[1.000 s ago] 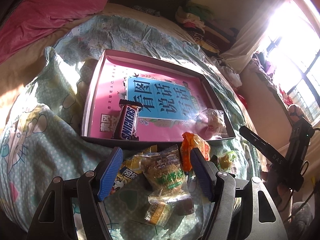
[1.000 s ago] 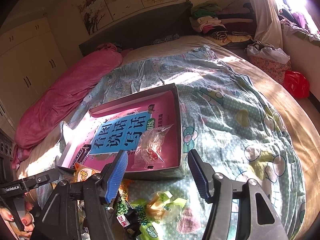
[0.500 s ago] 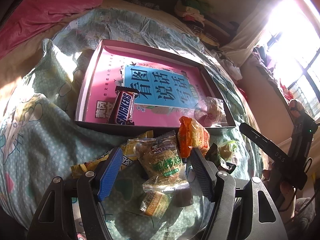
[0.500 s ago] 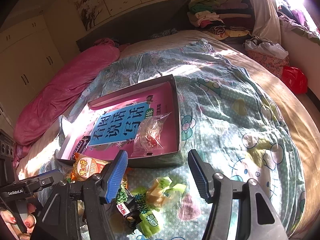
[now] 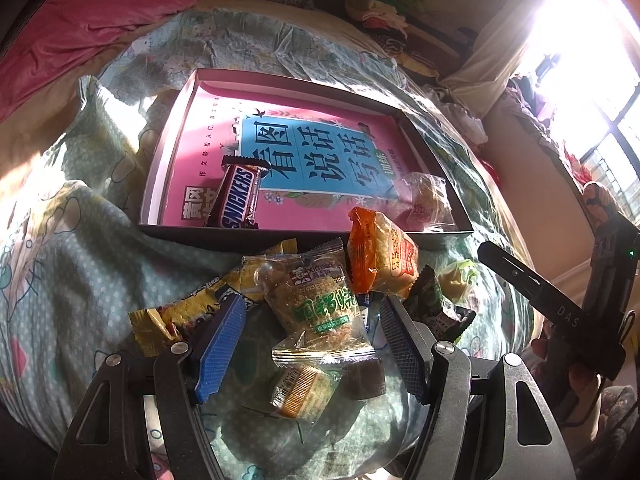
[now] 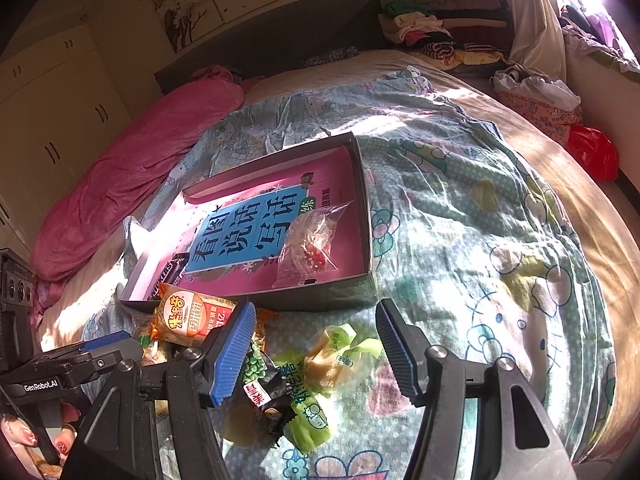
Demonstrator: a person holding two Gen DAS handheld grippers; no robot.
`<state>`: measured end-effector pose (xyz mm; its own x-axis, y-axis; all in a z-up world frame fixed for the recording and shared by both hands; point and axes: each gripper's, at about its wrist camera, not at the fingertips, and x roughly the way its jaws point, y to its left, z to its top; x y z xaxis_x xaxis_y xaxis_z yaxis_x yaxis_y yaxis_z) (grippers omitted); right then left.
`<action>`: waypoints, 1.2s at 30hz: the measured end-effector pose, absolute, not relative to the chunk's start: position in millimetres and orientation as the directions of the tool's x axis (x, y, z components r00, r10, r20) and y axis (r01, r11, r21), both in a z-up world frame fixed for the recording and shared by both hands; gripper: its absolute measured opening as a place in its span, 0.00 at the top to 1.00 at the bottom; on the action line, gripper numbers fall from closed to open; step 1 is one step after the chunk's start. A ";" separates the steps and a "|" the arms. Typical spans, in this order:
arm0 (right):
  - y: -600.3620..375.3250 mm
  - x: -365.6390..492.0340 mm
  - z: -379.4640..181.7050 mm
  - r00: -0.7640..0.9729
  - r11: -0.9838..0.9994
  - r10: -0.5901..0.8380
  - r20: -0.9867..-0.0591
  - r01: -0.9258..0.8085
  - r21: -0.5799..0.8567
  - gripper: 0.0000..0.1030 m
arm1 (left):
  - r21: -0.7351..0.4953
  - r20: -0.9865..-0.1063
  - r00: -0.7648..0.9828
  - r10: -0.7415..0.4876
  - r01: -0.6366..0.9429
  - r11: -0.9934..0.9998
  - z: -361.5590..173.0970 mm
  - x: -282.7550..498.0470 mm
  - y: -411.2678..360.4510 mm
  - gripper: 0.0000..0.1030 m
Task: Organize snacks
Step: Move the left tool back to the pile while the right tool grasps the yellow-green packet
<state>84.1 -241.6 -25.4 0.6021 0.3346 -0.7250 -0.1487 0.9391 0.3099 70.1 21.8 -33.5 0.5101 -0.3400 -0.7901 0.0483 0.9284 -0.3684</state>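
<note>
A loose pile of wrapped snacks lies on the bed's patterned quilt (image 6: 460, 216), just in front of a shallow box (image 5: 432, 236) with a pink and blue printed sheet on its floor. Inside the box, a Snickers bar (image 5: 236, 200) lies near the front left corner and a clear bag of sweets (image 5: 428, 204) sits at the front right corner. In the pile, a clear-wrapped pastry with green lettering (image 5: 320, 304) lies between the fingers of my left gripper (image 5: 312, 344), which stand well open on either side of it; I cannot see either pad touching it. An orange packet (image 5: 380, 256) leans against the box's front wall just beyond that pastry, a yellow wrapper (image 5: 180, 312) lies to its left, and a small golden packet (image 5: 300, 388) lies nearer my left gripper. My right gripper (image 6: 316, 352) hovers over the other end of the pile, its fingers also open and holding nothing; between them lie pale green wrapped sweets (image 6: 340, 352), and a dark packet of green peas (image 6: 260, 376) lies by the left finger. A pink blanket (image 6: 132, 168) lies bunched along the far side of the bed, and folded clothes (image 6: 420, 28) are stacked by the headboard.
</note>
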 end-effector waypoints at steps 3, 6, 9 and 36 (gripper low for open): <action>-241.4 81.5 -28.4 0.586 0.937 0.339 -0.736 -0.143 0.318 0.40 | -0.358 -0.798 0.501 -0.333 0.049 0.932 -35.5 68.9 17.6 0.30; -240.7 78.4 -31.3 0.572 0.938 0.339 -0.747 -0.141 0.317 0.40 | -0.350 -0.809 0.490 -0.324 0.040 0.936 -39.5 67.4 14.1 0.30; -240.4 76.7 -31.8 0.568 0.939 0.335 -0.752 -0.139 0.314 0.40 | -0.339 -0.819 0.481 -0.313 0.036 0.940 -42.2 66.1 11.6 0.30; -249.2 88.4 -65.9 0.459 0.916 0.380 -0.803 -0.062 0.398 0.43 | -0.328 -0.834 0.463 -0.300 0.020 0.944 -50.5 70.8 5.4 0.30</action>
